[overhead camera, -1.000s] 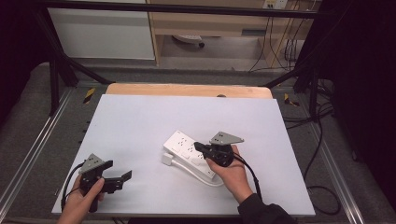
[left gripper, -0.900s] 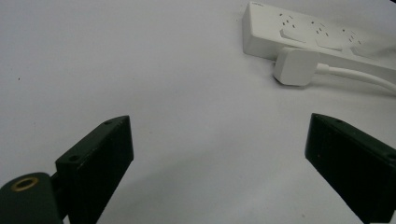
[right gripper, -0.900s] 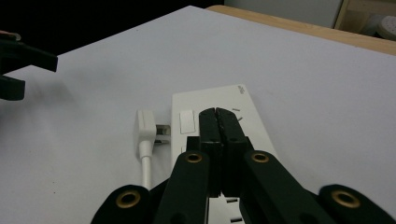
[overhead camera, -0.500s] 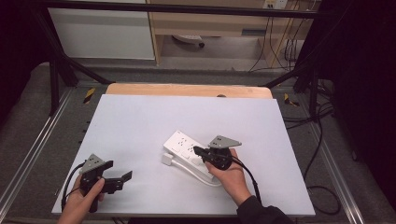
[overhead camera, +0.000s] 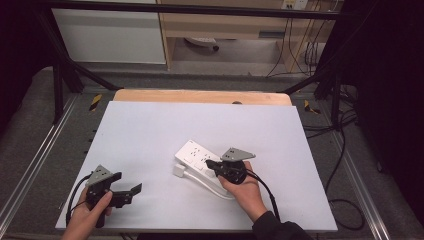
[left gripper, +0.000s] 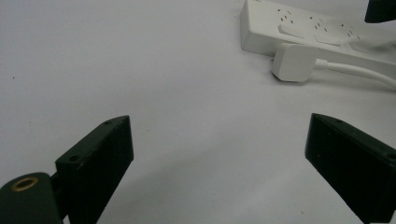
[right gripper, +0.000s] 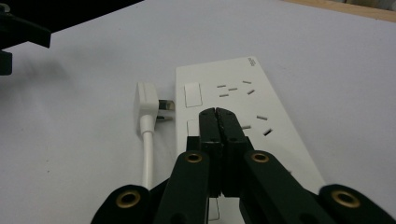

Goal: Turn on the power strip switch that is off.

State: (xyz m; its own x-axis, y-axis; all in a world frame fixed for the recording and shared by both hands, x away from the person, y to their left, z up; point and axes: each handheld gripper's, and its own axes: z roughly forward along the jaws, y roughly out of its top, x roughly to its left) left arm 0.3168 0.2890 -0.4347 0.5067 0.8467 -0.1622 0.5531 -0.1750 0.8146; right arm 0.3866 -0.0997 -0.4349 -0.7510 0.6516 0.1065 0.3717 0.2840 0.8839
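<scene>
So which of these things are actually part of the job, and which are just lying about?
Part of the job:
- white power strip
- its white plug and cord
- right gripper, fingers shut over the strip's switches

Lying about:
- left gripper, open, idle above the white table
- cables on the floor

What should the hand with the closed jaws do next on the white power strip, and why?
Probably press down. The right gripper is shut, its jaws pointing at a switch on the power strip; whether the tips touch it yet is unclear.
</scene>
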